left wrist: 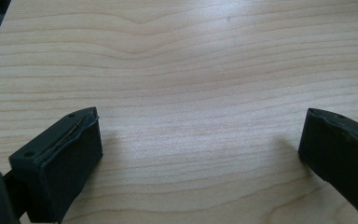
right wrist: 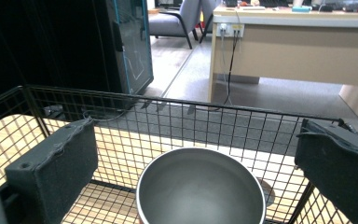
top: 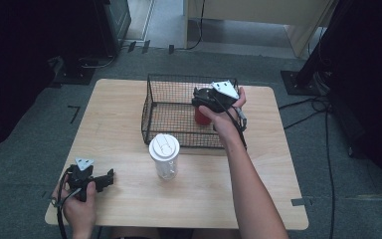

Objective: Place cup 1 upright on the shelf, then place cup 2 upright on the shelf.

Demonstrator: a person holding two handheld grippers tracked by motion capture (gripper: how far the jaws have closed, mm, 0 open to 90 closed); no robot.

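A black wire basket (top: 151, 107) stands at the back middle of the wooden table (top: 129, 199). Inside it, at its right side, is a red cup (top: 200, 117); in the right gripper view the cup (right wrist: 200, 191) has a grey metallic inside and stands upright. My right gripper (top: 202, 100) hangs over the basket just above the cup, open (right wrist: 196, 158), one jaw on each side of the cup's rim and apart from it. My left gripper (top: 110, 177) rests low at the table's front left, open (left wrist: 200, 149) over bare wood.
A clear jar with a white lid (top: 164, 155) stands upright just in front of the basket. The basket's far wall (right wrist: 168, 121) rises ahead of the right gripper. Beyond the table are a dark cabinet (right wrist: 121, 42), a desk (right wrist: 298, 42) and floor cables.
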